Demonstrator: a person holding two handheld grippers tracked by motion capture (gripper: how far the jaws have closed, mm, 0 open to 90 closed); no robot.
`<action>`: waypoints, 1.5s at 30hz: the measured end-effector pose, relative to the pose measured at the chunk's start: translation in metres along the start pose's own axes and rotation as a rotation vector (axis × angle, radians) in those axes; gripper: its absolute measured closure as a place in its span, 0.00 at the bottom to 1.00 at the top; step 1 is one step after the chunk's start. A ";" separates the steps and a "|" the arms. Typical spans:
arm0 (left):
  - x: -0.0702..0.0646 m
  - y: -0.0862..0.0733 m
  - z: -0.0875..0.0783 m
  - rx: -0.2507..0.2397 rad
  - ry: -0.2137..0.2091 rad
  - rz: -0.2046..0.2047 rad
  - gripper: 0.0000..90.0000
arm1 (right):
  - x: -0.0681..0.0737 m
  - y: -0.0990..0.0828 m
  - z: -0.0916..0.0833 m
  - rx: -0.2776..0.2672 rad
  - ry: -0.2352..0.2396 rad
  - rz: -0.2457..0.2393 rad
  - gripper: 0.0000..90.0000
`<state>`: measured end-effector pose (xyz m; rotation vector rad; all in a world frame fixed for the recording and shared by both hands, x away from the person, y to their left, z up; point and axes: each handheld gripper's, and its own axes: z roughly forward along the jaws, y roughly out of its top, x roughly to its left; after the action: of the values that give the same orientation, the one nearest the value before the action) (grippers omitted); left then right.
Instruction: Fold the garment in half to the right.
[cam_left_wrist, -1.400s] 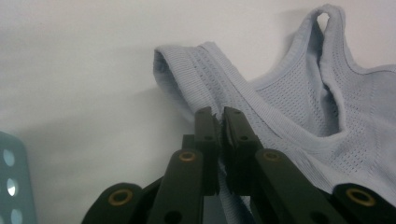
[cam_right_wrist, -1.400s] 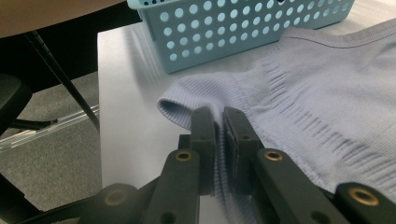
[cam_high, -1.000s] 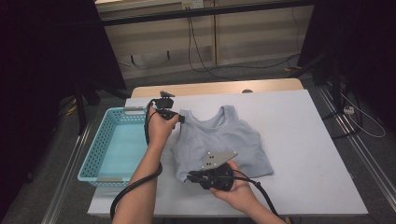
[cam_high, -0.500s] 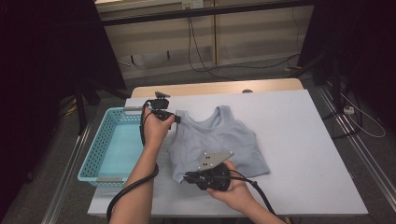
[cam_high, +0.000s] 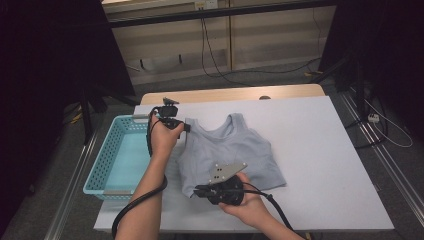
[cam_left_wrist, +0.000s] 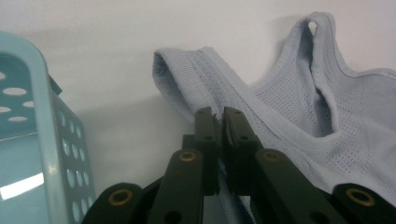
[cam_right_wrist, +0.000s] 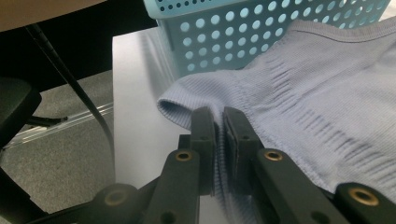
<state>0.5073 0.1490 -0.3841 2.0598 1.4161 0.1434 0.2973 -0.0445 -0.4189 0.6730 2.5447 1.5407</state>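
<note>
A white worktop stands in a dim room, with a turquoise basket at its left edge and a light blue tank top lying flat just beside the basket. The left gripper pinches the shoulder strap with its fingers pressed together on the cloth, and the right gripper pinches the bottom hem corner in the same way. I think the thin knit could slip out of one pinch if the hands pull apart unevenly, so the top would sag; compared with a second ago, the left hand has shifted slightly toward the basket, while the right hand stays in place.
</note>
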 end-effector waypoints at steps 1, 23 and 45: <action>0.000 0.000 -0.001 -0.001 0.001 0.000 0.95 | 0.000 0.000 0.000 0.000 0.001 0.002 0.94; 0.005 -0.002 -0.014 -0.011 0.024 -0.013 0.95 | 0.006 0.006 0.007 -0.006 0.025 -0.017 0.94; -0.010 0.009 -0.007 -0.002 -0.003 0.002 0.95 | 0.002 0.001 -0.011 -0.040 -0.011 0.008 0.94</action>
<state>0.5072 0.1409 -0.3711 2.0592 1.4124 0.1423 0.2921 -0.0526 -0.4120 0.6864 2.4995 1.5814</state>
